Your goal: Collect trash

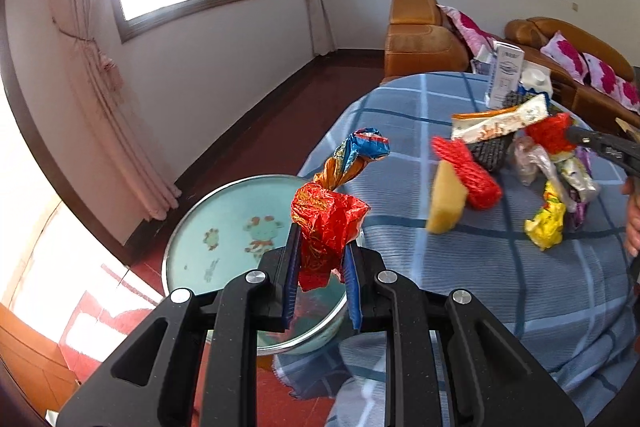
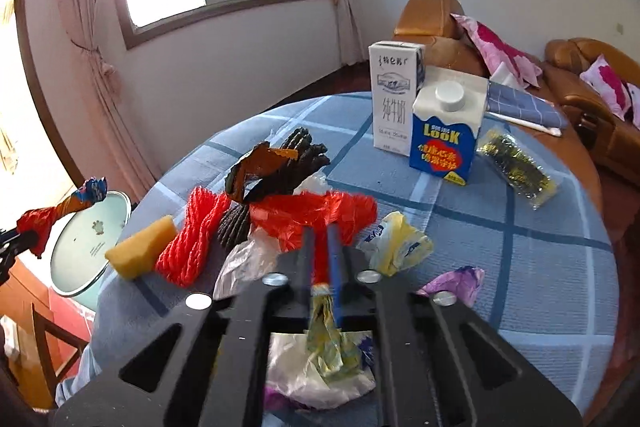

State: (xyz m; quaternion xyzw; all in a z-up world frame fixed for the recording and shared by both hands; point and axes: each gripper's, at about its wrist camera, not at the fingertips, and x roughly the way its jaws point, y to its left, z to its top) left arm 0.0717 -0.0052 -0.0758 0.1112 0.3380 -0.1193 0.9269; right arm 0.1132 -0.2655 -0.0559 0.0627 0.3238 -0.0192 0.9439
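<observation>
My left gripper is shut on a twisted red, orange and blue foil wrapper, held above a round pale green basin beside the table. My right gripper is shut on a red crinkled wrapper with a yellow-green tail, over the trash pile on the table. On the blue plaid tablecloth lie a red foam net, a yellow sponge, black foam nets, clear plastic, and yellow and purple wrappers.
Two milk cartons stand at the table's far side, with a seaweed packet to their right. An orange sofa with pink pillows is behind the table. A window and curtains are at the left wall.
</observation>
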